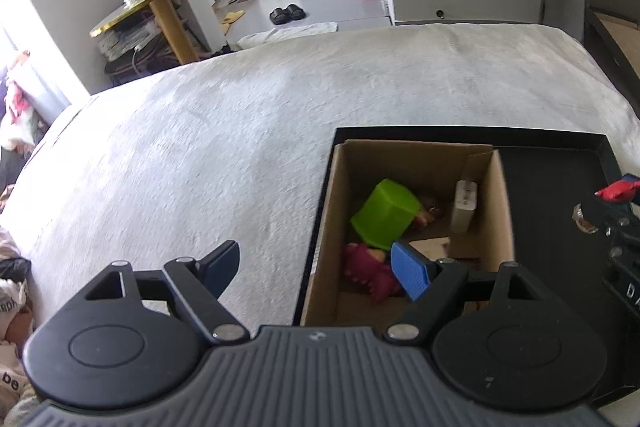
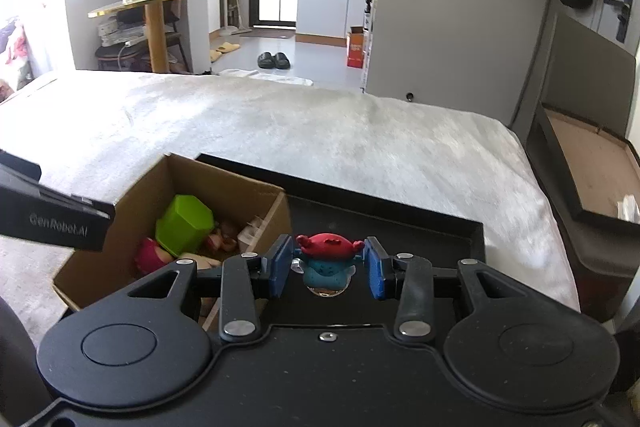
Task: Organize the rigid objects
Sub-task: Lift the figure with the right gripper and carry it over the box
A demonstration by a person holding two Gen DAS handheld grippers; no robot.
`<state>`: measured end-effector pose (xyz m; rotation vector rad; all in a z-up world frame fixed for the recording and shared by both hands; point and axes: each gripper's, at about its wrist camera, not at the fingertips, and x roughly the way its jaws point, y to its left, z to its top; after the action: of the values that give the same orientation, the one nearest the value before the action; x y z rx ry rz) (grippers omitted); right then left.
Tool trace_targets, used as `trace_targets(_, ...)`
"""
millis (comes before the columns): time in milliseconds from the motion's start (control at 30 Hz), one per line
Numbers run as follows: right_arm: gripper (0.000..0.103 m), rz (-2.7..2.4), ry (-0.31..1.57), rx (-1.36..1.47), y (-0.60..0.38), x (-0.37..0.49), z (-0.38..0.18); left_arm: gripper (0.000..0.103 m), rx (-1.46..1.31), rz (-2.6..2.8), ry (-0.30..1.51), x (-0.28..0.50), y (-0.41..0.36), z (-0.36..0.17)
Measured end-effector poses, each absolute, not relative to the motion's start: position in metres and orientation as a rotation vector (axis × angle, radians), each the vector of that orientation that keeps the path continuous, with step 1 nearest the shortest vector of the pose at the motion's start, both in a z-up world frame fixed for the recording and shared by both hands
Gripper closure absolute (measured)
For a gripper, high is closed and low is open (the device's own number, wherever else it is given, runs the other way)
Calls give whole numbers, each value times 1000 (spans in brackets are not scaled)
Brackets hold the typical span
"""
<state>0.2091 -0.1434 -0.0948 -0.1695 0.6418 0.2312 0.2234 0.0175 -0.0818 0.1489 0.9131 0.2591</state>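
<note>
A: Right wrist view: we had the right gripper (image 2: 326,267) pinching a small toy figure (image 2: 326,263) with a red top and blue body, its pads pressed on both sides, just right of the cardboard box (image 2: 276,203).

B: And our left gripper (image 1: 320,267)?

A: Jaws spread wide, nothing between them, over the box's left wall. Inside the box lay a green cup (image 1: 386,213) and a magenta toy (image 1: 370,273); the box stood in a black tray (image 2: 460,231)
</note>
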Motion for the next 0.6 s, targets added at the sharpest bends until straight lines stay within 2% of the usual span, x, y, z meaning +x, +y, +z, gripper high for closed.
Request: trace_targets(600, 64, 278, 638, -262, -91, 212, -87, 21, 14, 281, 943, 219, 68, -96)
